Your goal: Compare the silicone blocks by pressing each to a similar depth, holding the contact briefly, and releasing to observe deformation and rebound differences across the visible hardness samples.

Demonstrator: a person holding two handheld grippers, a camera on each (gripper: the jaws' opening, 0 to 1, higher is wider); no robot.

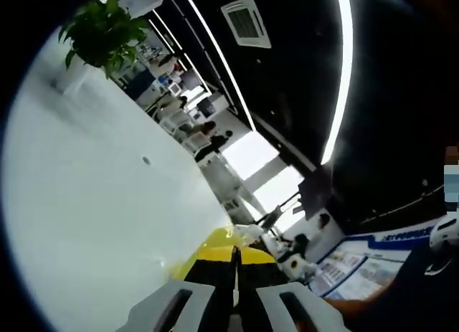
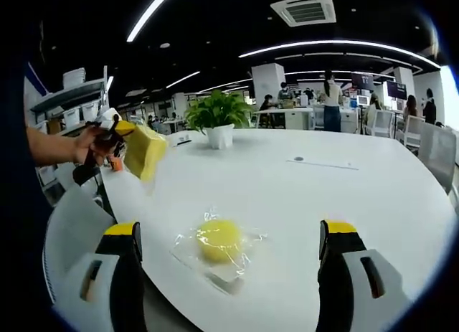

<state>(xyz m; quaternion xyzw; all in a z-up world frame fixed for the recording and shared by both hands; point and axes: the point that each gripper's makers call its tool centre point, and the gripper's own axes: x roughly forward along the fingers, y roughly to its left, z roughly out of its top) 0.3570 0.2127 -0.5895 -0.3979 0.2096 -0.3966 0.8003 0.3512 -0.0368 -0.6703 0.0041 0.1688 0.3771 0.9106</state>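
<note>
Across the right gripper view's middle, the white table (image 2: 337, 196) lies mostly bare, edge lower left. The right gripper (image 2: 229, 274) gapes wide, holding nothing, above a wrapped yellow block (image 2: 217, 240). At left, the left gripper (image 2: 115, 135) clamps another yellow block (image 2: 143, 151).

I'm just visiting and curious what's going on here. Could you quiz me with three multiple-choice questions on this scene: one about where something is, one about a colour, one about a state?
1. Where is the bagged silicone block?
A. On the white table
B. On the floor
C. On a chair

2. What colour is the block?
A. Blue
B. Yellow
C. Black

3. How does the right gripper stand?
A. Shut on the block
B. Open
C. Shut on the potted plant

Answers: 1 A, it lies on the tabletop between the jaws. 2 B, yellow shows through the clear wrap. 3 B, the jaws stand wide apart, touching nothing.
</note>
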